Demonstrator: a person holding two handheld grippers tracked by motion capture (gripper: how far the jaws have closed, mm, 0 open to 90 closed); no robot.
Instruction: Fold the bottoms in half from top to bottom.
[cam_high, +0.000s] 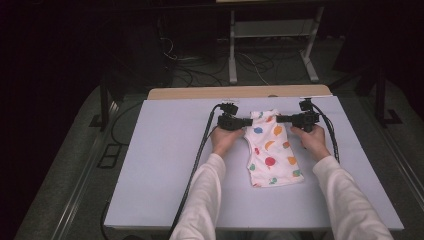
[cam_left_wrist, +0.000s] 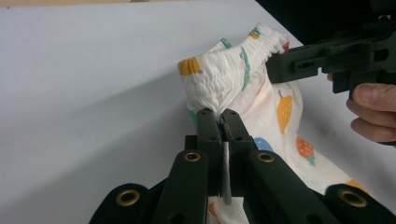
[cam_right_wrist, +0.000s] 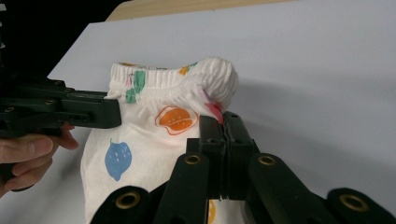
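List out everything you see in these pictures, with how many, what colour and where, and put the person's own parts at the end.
pants: one small pair, white with coloured fruit print, lying mid-table, elastic waistband at the far end pinched at both corners
table: one, pale grey-white top with a wooden strip along its far edge
metal frame: one, light grey legs, on the dark floor beyond the table
floor cables: several, black and white, loose around that frame
left gripper: one, black, shut on the waistband's left corner
right gripper: one, black, shut on the waistband's right corner
gripper cables: two, black, trailing back along the forearms
sleeves: two, white, entering from the bottom edge
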